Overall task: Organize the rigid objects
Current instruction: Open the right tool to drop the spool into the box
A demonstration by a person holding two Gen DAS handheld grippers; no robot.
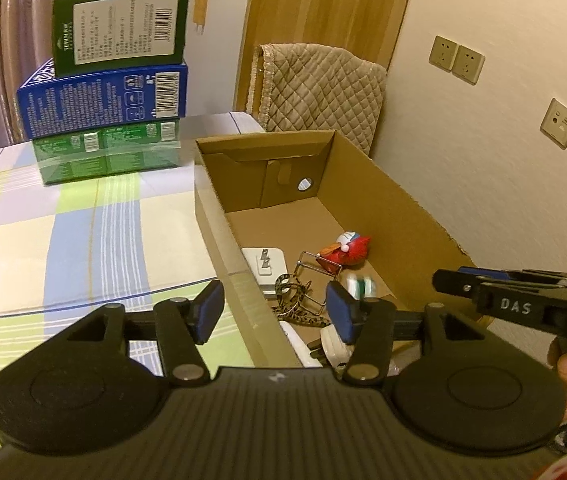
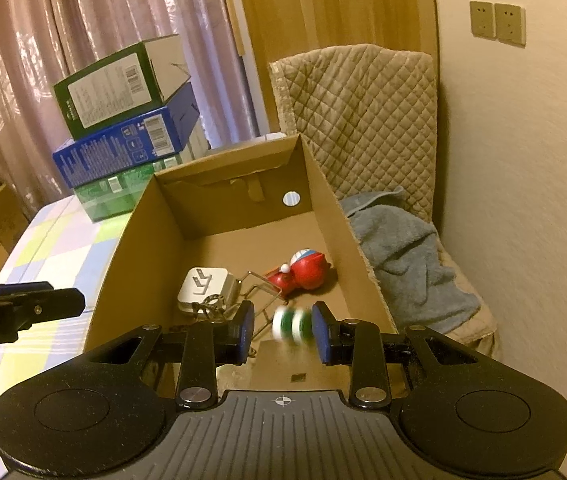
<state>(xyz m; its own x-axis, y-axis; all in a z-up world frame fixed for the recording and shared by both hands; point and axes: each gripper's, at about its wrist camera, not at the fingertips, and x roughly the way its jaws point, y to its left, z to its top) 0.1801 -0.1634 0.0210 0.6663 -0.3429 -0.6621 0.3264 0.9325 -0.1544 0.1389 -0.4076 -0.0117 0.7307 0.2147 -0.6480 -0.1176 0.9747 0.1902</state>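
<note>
Nearest in, the left gripper (image 1: 274, 301) hangs over the box's near corner, jaws about half apart and nothing between the pads. The right gripper (image 2: 283, 312) points down into the box (image 2: 123, 256), its jaws drawn in narrow but with a gap showing, and they're clamping nothing either.

Here's the one to watch: the striped roll (image 2: 292, 321), green and white, sits low in the box just past the right gripper's tips. It's smeared in both views, so its exact shape is hard to call. It reads as small, hard and light, and round enough to run away if nudged. My bet for a hold is square across its two flat ends, with the pads closing gently so it doesn't squirt out.

Further in lie a patterned strap (image 1: 291, 298), a wire frame (image 2: 263, 284) and a white charger (image 2: 203, 284), then a red toy (image 2: 303, 270), all loose on the box floor. The strap is soft; the rest look stiff.

Beyond, three cartons (image 1: 103, 92) are stacked on the checked table (image 1: 63, 220).
</note>
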